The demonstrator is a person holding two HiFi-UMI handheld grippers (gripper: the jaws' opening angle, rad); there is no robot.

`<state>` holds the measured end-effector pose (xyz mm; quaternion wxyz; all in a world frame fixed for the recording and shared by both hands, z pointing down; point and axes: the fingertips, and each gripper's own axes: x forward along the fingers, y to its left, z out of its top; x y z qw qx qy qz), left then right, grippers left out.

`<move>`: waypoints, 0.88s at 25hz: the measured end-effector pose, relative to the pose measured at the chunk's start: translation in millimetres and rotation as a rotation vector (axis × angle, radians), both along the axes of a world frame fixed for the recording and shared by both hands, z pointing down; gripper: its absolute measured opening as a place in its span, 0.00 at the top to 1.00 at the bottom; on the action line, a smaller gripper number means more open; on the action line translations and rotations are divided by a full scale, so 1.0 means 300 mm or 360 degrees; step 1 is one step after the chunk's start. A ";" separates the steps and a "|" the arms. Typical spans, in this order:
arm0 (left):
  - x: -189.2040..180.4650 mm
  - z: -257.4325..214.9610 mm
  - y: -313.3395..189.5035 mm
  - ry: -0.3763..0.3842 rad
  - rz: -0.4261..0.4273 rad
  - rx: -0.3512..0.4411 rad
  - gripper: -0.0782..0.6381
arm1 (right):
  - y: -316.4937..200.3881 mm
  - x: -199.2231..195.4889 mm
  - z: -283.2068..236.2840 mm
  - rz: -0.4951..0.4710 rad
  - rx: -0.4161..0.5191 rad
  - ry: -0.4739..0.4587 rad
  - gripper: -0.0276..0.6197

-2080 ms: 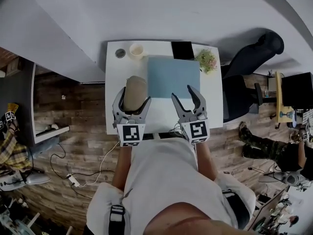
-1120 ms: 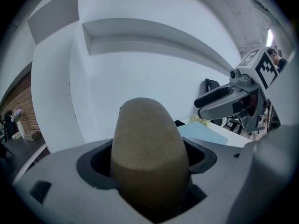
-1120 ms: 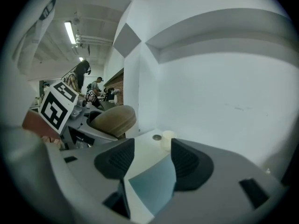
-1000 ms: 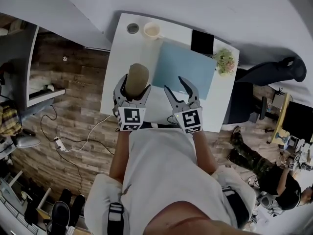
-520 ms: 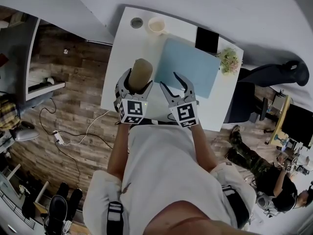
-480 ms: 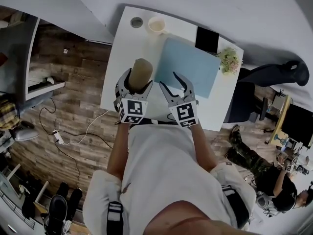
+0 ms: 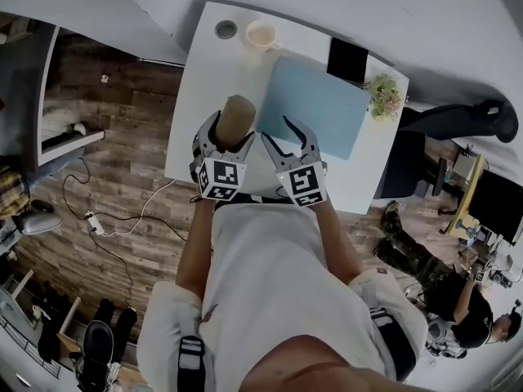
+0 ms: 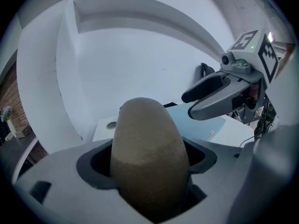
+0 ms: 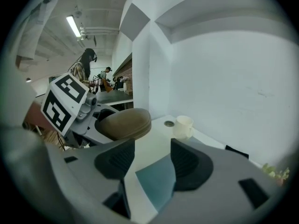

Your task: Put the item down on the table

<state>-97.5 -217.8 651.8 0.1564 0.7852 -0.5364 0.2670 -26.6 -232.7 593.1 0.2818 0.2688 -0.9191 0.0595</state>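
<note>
A tan, rounded oblong item (image 7: 235, 119) stands upright between the jaws of my left gripper (image 7: 232, 137), which is shut on its lower part, over the left half of the white table (image 7: 204, 88). In the left gripper view the item (image 8: 149, 153) fills the gap between both jaws, and whether its bottom touches the table is hidden. My right gripper (image 7: 283, 137) hovers just to its right at the near edge of a blue mat (image 7: 315, 104), open with nothing between its jaws. The right gripper view shows the item (image 9: 124, 122) at left and the mat (image 9: 156, 178) below the jaws.
At the table's far edge stand a cream cup (image 7: 261, 33) and a small round grey lid (image 7: 225, 28). A black flat object (image 7: 347, 60) and a small plant (image 7: 386, 96) sit at the far right. A dark chair (image 7: 404, 166) stands right of the table.
Both grippers have sunk lower toward the table, the left one still carrying the tan item. The right gripper has drawn a little closer to the left one.
</note>
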 end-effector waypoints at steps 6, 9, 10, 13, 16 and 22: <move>0.001 0.056 0.011 -0.0020 0.0046 -0.0061 0.31 | -0.003 -0.020 0.046 -0.0018 -0.0040 0.0031 0.58; -0.003 0.087 0.017 -0.0025 0.0062 -0.0091 0.31 | -0.002 -0.030 0.075 -0.0026 -0.0062 0.0050 0.58; -0.003 0.097 0.019 -0.0026 0.0067 -0.0102 0.31 | -0.002 -0.032 0.084 -0.0028 -0.0069 0.0056 0.58; -0.004 0.125 0.024 -0.0027 0.0080 -0.0128 0.31 | 0.001 -0.040 0.110 -0.0034 -0.0092 0.0071 0.58; 0.002 0.148 0.024 -0.0030 0.0094 -0.0150 0.31 | 0.004 -0.046 0.129 -0.0045 -0.0107 0.0084 0.58; 0.008 0.201 0.023 -0.0023 0.0105 -0.0203 0.31 | -0.007 -0.057 0.166 -0.0075 -0.0089 0.0146 0.58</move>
